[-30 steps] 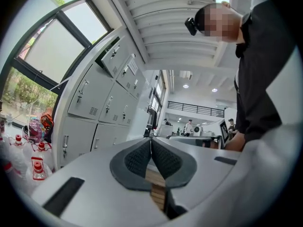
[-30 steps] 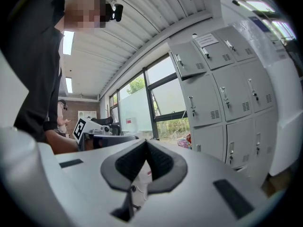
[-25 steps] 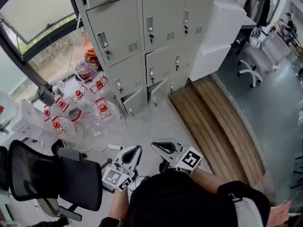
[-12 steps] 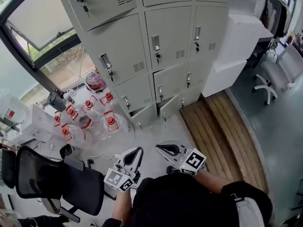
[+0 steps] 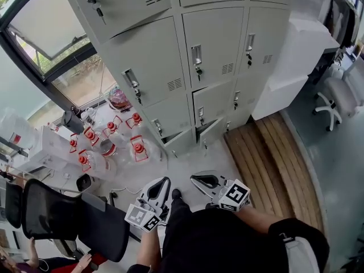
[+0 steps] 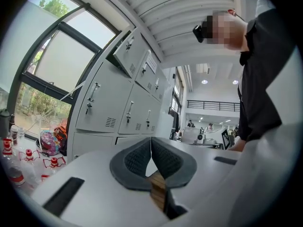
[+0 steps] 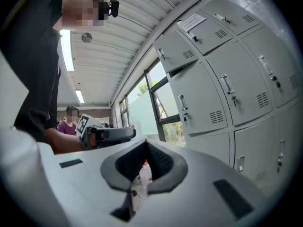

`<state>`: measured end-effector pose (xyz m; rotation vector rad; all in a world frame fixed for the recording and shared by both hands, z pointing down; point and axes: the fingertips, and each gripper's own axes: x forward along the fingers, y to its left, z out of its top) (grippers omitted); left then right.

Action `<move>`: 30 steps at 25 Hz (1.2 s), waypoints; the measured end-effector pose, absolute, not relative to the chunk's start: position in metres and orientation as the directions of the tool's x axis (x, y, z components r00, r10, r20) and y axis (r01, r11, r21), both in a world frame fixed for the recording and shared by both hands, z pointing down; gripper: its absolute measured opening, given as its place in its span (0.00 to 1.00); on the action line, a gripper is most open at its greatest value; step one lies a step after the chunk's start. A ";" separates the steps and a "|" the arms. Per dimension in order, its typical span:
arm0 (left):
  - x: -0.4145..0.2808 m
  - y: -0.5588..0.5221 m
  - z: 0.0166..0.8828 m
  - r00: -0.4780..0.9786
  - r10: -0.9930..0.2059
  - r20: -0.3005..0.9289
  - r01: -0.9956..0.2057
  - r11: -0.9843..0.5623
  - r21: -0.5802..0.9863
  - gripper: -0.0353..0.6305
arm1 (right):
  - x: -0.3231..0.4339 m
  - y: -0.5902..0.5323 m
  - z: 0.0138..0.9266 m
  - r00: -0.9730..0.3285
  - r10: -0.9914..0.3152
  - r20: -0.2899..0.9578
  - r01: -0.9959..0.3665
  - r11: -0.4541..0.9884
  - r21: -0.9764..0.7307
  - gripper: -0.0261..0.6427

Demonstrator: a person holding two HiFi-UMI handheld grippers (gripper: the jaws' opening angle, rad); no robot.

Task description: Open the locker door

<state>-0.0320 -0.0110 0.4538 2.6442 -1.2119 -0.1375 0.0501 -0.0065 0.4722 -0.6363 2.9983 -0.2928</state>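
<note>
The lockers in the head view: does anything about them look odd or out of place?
Yes. Two bottom-row locker doors stand ajar, while the doors above them sit shut. Nearby, clear bottles with red caps crowd the floor by the window. Nothing looks spilled or broken.

Closer to the lockers

The person has moved toward the lockers [image 5: 210, 56], which now fill more of the head view; more of the upper row has come into sight at the far edge. The red-capped bottles [image 5: 108, 144] and the wooden platform [image 5: 278, 158] lie nearer than a second ago. A dark shoe [image 5: 176, 194] now shows ahead of the person, and someone's hand [image 5: 84, 261] has appeared near left, below the black chair [image 5: 68, 220].
</note>
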 end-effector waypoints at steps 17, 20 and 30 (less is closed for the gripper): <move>-0.158 -0.148 0.450 0.698 -0.715 -0.039 -0.682 -0.681 0.267 0.08 | -0.066 -0.154 0.434 -0.853 -0.520 -0.027 -0.516 0.852 -0.091 0.06; -0.179 -0.167 0.448 0.699 -0.713 -0.051 -0.679 -0.685 0.266 0.08 | -0.078 -0.179 0.417 -0.833 -0.551 -0.056 -0.548 0.834 -0.061 0.06; -0.241 -0.200 0.453 0.697 -0.713 -0.075 -0.673 -0.687 0.273 0.08 | -0.126 -0.254 0.367 -0.808 -0.578 -0.110 -0.585 0.809 0.046 0.16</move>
